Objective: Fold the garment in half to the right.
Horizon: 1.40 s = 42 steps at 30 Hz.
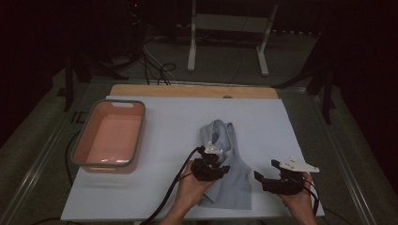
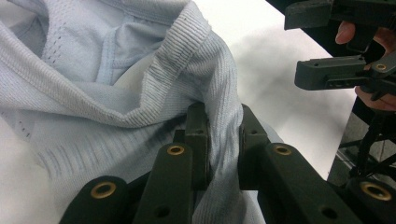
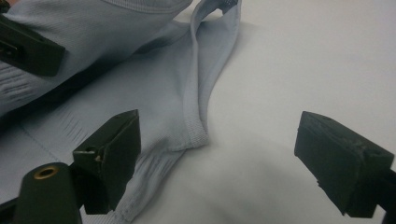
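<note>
Pinching a ribbed fold of the pale blue garment, our left gripper has its jaws clamped on the cloth, right of the pink basin. Just beside the garment, our right gripper hovers, jaws wide apart.

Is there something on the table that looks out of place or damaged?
Nothing looks damaged or spilled. The pale blue garment lies rumpled on the white table, one fold pinched by the left tool. The pink tub sits empty and upright.

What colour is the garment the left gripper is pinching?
Pale blue garment, ribbed knit; clearest in the left gripper view.
</note>
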Each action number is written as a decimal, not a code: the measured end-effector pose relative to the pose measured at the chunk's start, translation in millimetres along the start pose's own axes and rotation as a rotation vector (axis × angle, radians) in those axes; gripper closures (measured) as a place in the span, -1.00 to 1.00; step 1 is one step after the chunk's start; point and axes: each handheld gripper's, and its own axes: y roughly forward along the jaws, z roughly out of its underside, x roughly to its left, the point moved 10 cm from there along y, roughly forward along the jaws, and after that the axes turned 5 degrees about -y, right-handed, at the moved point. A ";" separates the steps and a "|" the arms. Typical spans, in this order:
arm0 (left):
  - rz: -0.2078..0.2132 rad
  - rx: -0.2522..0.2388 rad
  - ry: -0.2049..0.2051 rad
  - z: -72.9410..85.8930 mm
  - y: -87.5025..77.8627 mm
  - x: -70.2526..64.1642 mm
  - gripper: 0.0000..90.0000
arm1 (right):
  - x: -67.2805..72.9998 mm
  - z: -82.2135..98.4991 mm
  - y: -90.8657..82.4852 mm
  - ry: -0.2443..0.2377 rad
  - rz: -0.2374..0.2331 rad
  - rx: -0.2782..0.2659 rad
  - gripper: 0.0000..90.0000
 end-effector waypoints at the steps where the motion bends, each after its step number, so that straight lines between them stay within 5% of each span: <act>1: 0.000 0.000 0.000 0.0 0.0 0.0 0.78 | 0.0 0.0 0.0 0.000 0.000 0.000 -0.67; 42: 0.008 0.047 0.026 4.7 24.8 -14.0 0.77 | -2.2 -0.2 -0.9 -0.001 0.013 -0.005 -0.67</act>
